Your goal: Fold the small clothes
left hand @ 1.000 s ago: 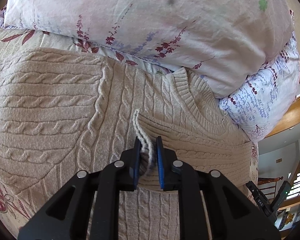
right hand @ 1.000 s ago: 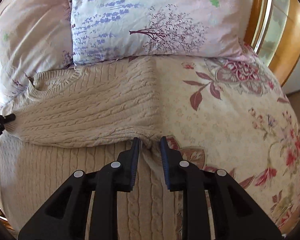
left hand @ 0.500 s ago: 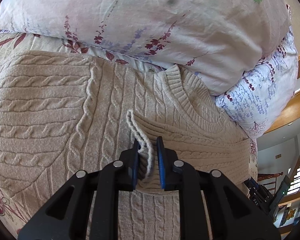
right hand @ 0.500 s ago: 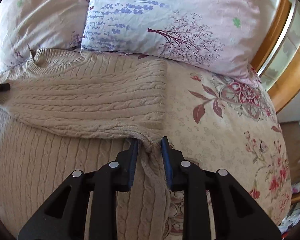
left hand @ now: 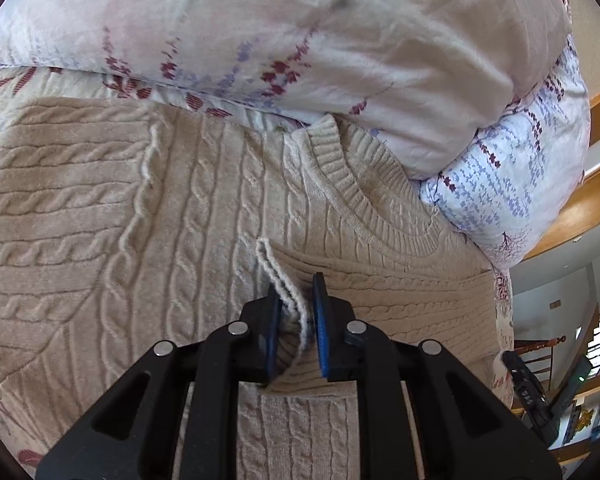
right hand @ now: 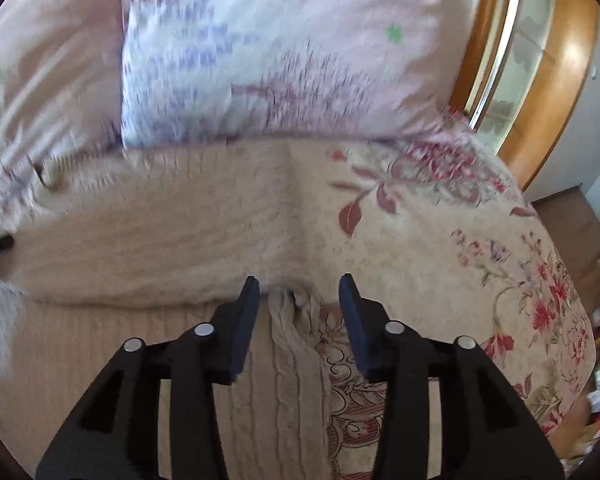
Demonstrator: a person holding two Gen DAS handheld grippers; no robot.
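A: Where's the sweater (left hand: 204,216)?

B: Spread on the bed (right hand: 452,240), beige cable knit. Collar (left hand: 364,196) sits up against the pillows (left hand: 340,52) at the head end. Top part is folded across the body. Flowered bedspread shows bare toward the right edge.

A: Left gripper (left hand: 296,320)?

B: Clenched on a pinched-up ridge of knit at the fold's edge, just below the collar. Blue pads nearly together, with the fabric squeezed between them.

A: Right gripper (right hand: 299,300)?

B: Released. Jaws have just been opening and stand apart. A bunched bit of sweater at the fold's right-hand corner lies between them, but the pads aren't pressing on it. That view is blurred.

A: Anything else?

B: Wooden headboard (right hand: 556,80) behind the pillows, near the bed's right corner.
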